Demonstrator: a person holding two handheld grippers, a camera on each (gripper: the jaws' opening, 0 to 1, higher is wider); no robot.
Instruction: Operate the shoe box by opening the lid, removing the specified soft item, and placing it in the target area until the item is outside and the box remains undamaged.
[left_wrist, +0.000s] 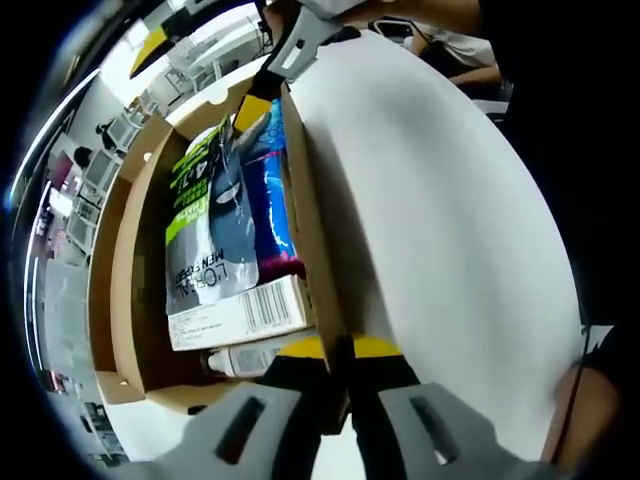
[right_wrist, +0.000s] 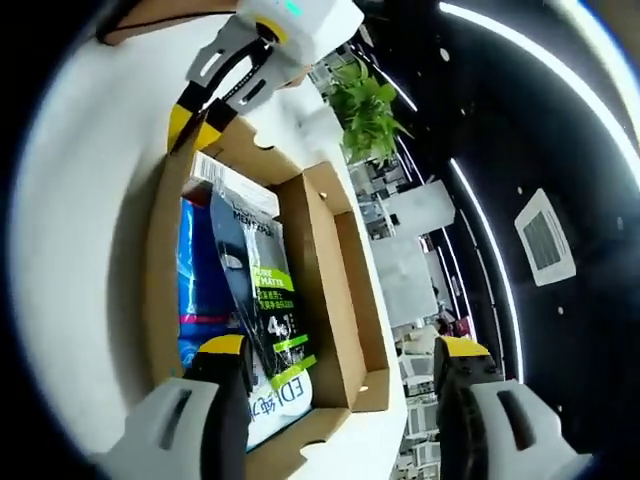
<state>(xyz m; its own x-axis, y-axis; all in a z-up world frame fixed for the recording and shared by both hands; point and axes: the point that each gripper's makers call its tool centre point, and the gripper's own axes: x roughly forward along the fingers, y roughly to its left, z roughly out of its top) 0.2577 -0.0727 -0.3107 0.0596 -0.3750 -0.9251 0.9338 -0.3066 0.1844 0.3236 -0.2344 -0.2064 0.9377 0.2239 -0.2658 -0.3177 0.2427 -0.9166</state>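
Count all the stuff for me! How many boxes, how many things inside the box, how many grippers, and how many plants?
Shoe box: 1
Things seen inside it: 3, a L'Oreal pack, a blue item, a white tube
Grippers: 2, left gripper and right gripper
Plant: 1
Total: 7

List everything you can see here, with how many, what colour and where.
Shoe box: one, brown cardboard, open, on the white surface.
Lid: one, white inside, raised beside the box, its edge between the left tongs' jaws.
Product carton: one, grey, green and white with a barcode, lying inside the box.
Blue packet: one, blue, inside the box under the carton.
Plant: one, green, background of the right gripper view.
Left tongs: grey with yellow tips, shut on the lid edge.
Right tongs: grey with yellow tips, open over the box.
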